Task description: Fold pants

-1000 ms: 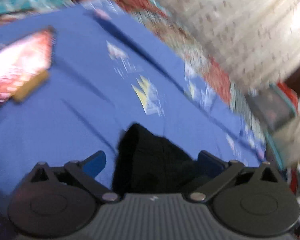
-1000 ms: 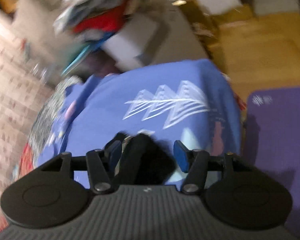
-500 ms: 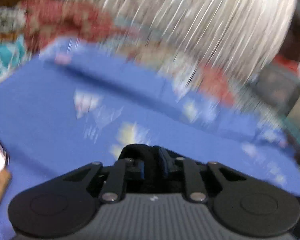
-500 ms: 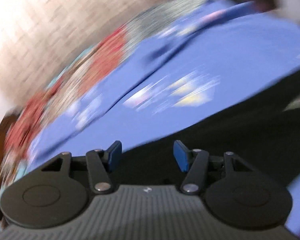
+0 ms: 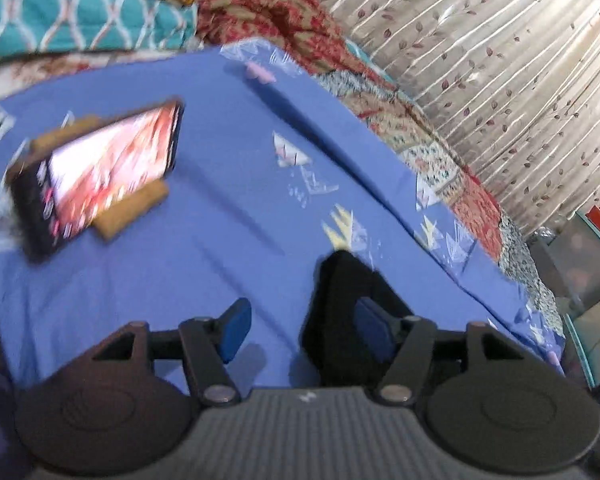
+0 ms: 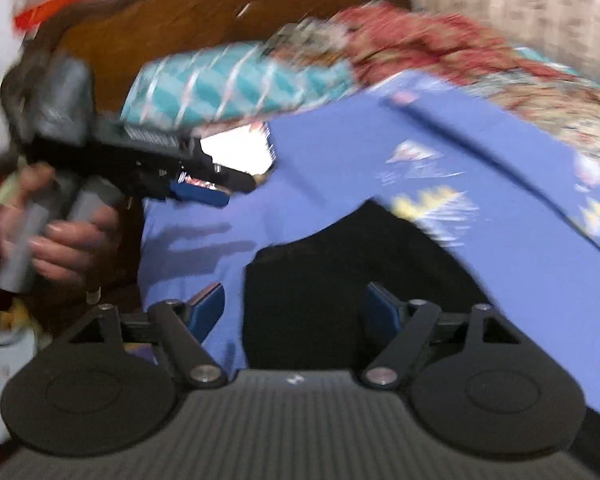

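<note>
With both tools gaping wide and gripping nothing — left tool (image 5: 300,330), right tool (image 6: 296,312) — I'd be pinching the black pants' (image 6: 352,276) edge squarely before lifting.

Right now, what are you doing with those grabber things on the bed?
A person is folding black pants on a blue sheet, with a gripper in each hand. Both grippers are open and neither is pinching the cloth. The left gripper has the pants against its right finger. The right gripper hovers over the big dark part of the pants. A lit phone leans on a small brown pad nearby.
</note>
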### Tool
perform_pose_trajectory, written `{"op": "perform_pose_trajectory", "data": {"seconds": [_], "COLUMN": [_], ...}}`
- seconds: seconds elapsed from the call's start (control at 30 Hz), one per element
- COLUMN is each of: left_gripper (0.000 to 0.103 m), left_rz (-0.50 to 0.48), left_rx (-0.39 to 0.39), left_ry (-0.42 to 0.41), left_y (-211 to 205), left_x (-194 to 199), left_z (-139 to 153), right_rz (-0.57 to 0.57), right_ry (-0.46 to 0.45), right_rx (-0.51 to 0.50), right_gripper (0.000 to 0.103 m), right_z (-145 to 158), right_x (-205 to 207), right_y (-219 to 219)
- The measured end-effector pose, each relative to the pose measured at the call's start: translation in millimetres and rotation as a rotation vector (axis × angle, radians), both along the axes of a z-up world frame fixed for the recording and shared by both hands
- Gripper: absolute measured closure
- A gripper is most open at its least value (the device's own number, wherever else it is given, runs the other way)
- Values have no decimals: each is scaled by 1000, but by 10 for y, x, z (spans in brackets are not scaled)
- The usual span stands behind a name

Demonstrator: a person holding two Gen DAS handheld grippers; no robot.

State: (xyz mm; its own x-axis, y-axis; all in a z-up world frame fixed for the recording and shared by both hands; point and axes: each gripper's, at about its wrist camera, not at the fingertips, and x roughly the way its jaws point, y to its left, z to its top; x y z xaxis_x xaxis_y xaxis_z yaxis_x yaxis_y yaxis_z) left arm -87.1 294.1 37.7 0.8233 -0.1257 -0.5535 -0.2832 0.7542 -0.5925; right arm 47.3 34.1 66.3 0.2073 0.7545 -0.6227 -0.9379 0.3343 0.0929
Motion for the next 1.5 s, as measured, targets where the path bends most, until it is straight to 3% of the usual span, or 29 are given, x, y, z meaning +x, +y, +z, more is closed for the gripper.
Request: {"op": "perform_pose_trajectory", "data": {"seconds": [0.03, 0.07, 0.1, 0.17, 0.23, 0.3, 0.37, 0.43, 0.47, 0.5, 0.53, 0.63, 0.73, 0.83, 0.93, 1.0, 1.03, 1.07, 1.1, 1.2, 1.23, 1.3, 1.43, 1.5], "left_gripper": [44, 44, 44, 42, 35, 24, 23, 38, 66, 86, 86, 91, 91, 91, 93, 93, 92, 83, 68, 42, 39, 24, 8, 11], "left_rz": [-6, -14, -26, -56, -84, -114, -152, -158, -165, -167, -150, -106, -71, -30, -4, 21, 28, 37, 39, 92, 89, 54, -54, -79], "left_rx": [-16, -40, -59, -81, -93, -127, -159, -186, -210, -229, -249, -241, -285, -323, -338, -370, -395, -409, -423, -373, -363, -357, -317, -285], "left_ry": [6, 11, 14, 17, 29, 47, 59, 80, 96, 123, 151, 89, -8, 21, 103, 132, 122, 108, 84, 42, 27, 14, 34, 60], "left_y": [-16, -38, -62, -124, -216, -297, -397, -497, -544, -580, -597, -531, -320, -210, -251, -232, -202, -147, -119, -51, -53, -101, -308, -425], "left_x": [-15, -32, -49, 21, 146, 305, 464, 633, 720, 785, 811, 549, 52, -298, -453, -544, -601, -655, -693, -749, -731, -620, -353, -201], "left_z": [-14, -51, -85, -134, -200, -281, -364, -462, -517, -564, -602, -478, -371, -492, -704, -785, -800, -795, -778, -601, -546, -435, -346, -370], "right_rz": [10, -28, -105, -302, -465, -535, -559, -557, -551, -543, -533, -459, -292, -109, 17, 46, 55, 62, 78, 69, 64, 50, 15, 14], "right_ry": [-10, 5, 98, 377, 513, 572, 568, 547, 540, 527, 511, 392, 243, 214, 180, 128, 104, 102, 112, 78, 73, 66, 1, 0], "right_rx": [-44, -77, -63, 112, 245, 278, 269, 265, 268, 267, 265, 256, 247, 172, 10, -27, -21, -17, -24, -28, -14, 31, 73, 86], "right_gripper": [45, 89, 88, 88, 88, 88, 88, 88, 88, 88, 88, 88, 87, 83, 63, 51, 49, 41, 34, 33, 33, 33, 33, 38], "right_z": [-70, -133, -127, -90, -94, -102, -81, -52, -32, -3, 14, 149, 307, 183, -174, -343, -376, -376, -364, -277, -241, -169, -113, -111], "right_x": [29, 112, 313, 791, 1095, 1233, 1274, 1229, 1210, 1173, 1084, 839, 481, 145, -175, -323, -363, -370, -358, -343, -346, -366, -485, -526], "right_y": [160, 240, 228, -112, -513, -707, -791, -761, -736, -707, -736, -614, -410, -136, 215, 303, 302, 308, 318, 311, 297, 227, 25, -64]}}
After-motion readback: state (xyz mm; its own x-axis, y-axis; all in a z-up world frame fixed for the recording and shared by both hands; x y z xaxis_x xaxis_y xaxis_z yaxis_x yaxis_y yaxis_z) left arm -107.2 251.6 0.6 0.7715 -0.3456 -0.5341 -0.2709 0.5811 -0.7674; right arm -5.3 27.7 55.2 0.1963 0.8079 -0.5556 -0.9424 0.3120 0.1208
